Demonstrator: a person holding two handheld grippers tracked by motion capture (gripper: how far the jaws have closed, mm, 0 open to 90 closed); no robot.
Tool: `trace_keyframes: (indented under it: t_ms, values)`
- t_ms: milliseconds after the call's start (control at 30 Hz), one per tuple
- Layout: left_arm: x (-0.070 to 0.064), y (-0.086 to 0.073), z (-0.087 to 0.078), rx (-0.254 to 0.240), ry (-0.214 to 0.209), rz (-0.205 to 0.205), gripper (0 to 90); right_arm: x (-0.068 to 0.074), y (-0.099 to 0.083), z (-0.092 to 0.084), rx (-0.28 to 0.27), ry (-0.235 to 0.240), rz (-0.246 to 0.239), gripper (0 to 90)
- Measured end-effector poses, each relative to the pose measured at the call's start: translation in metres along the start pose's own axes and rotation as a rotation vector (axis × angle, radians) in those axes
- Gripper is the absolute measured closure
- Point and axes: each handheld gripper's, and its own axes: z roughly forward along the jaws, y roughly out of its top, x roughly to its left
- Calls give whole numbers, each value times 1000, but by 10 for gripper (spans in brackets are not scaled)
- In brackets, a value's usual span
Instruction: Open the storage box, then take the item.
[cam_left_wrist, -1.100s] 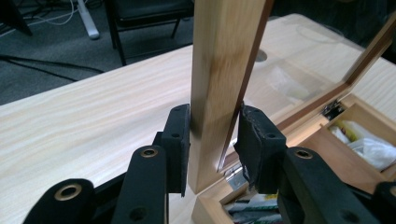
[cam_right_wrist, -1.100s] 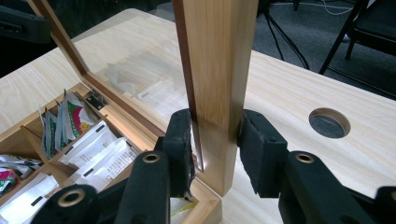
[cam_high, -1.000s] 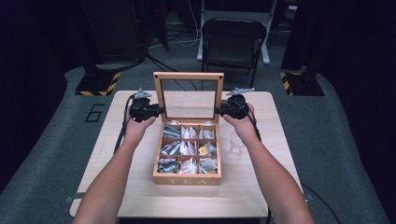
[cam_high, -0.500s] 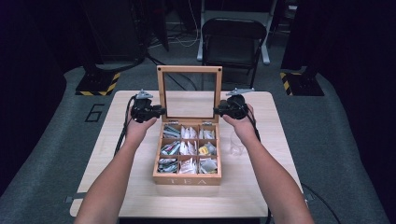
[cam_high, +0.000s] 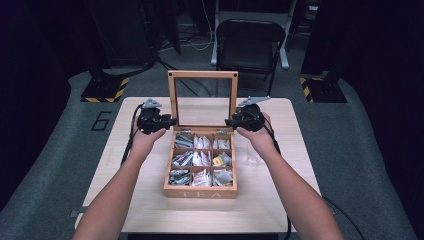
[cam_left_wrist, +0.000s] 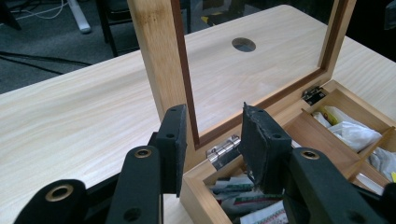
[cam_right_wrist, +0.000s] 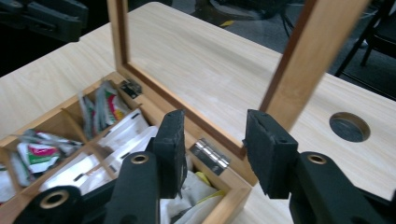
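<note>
Raised upright now, lid (cam_high: 202, 75) (glass-paned) between both opening tools (cam_high: 170, 121) (cam_high: 231, 122).

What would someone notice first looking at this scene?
A wooden tea box sits mid-table, its glass-paned lid standing upright and its compartments full of tea packets. The left gripper and right gripper flank the lid's lower corners near the hinges, their jaws having just been opening around the frame.

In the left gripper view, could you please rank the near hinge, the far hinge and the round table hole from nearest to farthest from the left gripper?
From the left gripper:
1. Near hinge, silver, just beyond the jaws at the lid's foot.
2. Far hinge, dark, to the right along the box's back edge.
3. Round table hole, seen through the open lid, farthest back.
</note>
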Motion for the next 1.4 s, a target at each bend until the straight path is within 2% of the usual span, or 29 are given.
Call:
trace_keyframes:
  t_ms: [67, 200, 233, 433, 633, 767, 1067, 1267, 1400]
  values:
    - [-1, -1, -3, -1, 8, 7, 593, 5, 1, -3, 1, 0, -16, 550]
    - [-6, -2, -10, 14, -3, 19, 570, 14, -1, -8, -2, 21, -41, 518]
    - [-8, -2, -12, 2, -2, 20, 570, 16, -3, -9, -1, 24, -39, 513]
    - [-14, -5, -21, -4, -9, 28, 554, 23, -12, -17, -2, 11, -61, 500]
    - [-17, -9, -25, -5, -19, 33, 552, 27, -22, -26, 13, 9, -74, 535]
    - [-20, -10, -28, 4, -33, 44, 549, 31, -29, -31, 21, -2, -113, 551]
    - [-25, -9, -34, -2, -45, 52, 538, 39, -43, -36, 23, 27, -93, 553]
    - [-29, -9, -37, -10, -53, 58, 536, 43, -52, -35, 35, 31, -96, 567]
    - [-26, -9, -38, -18, -56, 54, 534, 48, -57, -37, 36, 36, -101, 567]
